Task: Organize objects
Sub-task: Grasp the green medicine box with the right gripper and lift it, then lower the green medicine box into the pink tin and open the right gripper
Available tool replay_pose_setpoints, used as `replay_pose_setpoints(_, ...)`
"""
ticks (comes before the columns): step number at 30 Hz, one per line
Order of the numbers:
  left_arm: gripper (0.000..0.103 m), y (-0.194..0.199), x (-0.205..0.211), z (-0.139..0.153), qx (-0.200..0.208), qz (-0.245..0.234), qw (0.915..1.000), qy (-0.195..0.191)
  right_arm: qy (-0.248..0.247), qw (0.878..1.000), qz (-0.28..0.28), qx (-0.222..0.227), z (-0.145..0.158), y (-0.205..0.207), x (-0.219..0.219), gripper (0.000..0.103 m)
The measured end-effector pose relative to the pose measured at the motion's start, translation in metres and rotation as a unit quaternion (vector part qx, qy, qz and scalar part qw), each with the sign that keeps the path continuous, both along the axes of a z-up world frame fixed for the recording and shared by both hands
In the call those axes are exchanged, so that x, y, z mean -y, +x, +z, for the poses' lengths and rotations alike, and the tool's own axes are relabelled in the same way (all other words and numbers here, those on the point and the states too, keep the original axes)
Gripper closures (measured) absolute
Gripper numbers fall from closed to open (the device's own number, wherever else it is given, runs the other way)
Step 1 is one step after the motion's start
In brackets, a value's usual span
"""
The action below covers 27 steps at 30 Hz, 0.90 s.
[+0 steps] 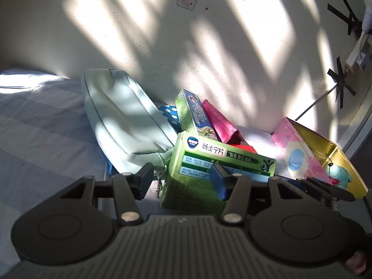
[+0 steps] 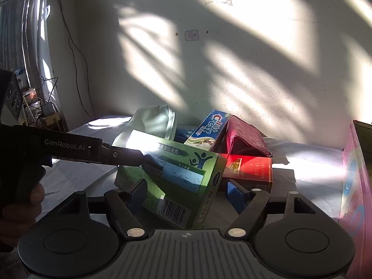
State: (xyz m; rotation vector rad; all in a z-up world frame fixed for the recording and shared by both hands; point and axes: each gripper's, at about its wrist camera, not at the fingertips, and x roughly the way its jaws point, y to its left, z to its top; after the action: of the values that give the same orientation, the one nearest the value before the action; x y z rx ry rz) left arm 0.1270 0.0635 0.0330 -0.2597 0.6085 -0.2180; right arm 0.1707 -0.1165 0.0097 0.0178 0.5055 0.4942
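A green medicine box (image 2: 181, 174) hangs tilted above the bed, its barcode end toward the right wrist camera. My right gripper (image 2: 186, 194) has a finger on each side of that end and grips it. My left gripper (image 2: 141, 159) comes in from the left, one finger lying across the box's top face. In the left wrist view the same box (image 1: 197, 162) sits partly between the jaws of the left gripper (image 1: 182, 177). Its right pad overlaps the top face, while a gap shows between its left pad and the box. The right gripper (image 1: 325, 186) shows at the box's right end.
Behind the box lie a mint pouch (image 1: 116, 116), a Crest toothpaste box (image 1: 193, 114), a magenta wallet (image 1: 220, 123) and a red box (image 2: 251, 169). At the right a gold tin (image 1: 320, 144) with a pink lid (image 1: 295, 148) holds a teal bear (image 1: 339, 174). The wall stands close behind.
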Motion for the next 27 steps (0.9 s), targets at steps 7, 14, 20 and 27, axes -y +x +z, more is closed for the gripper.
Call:
replay_pose_setpoints(7, 0.041, 0.001, 0.016, -0.016, -0.013, -0.028, 0.9993, 0.019, 0.002, 0.998, 0.007, -0.064, -0.009, 0.012, -0.001, 0.047)
replay_pose_setpoints(14, 0.043, -0.021, 0.023, 0.009, 0.006, -0.049, 0.9988, 0.0, 0.042, 0.999, -0.028, -0.02, 0.013, -0.029, 0.019, 0.057)
replay_pose_setpoints(20, 0.043, -0.031, 0.092, 0.06, 0.07, -0.12, 0.9903, 0.009, 0.041, 0.992, -0.104, 0.061, 0.06, -0.074, 0.077, 0.056)
replay_pose_setpoints(27, 0.042, -0.017, 0.226, 0.059, 0.07, -0.237, 0.9688, 0.018, 0.017, 0.973, -0.216, 0.075, 0.048, -0.108, 0.181, 0.055)
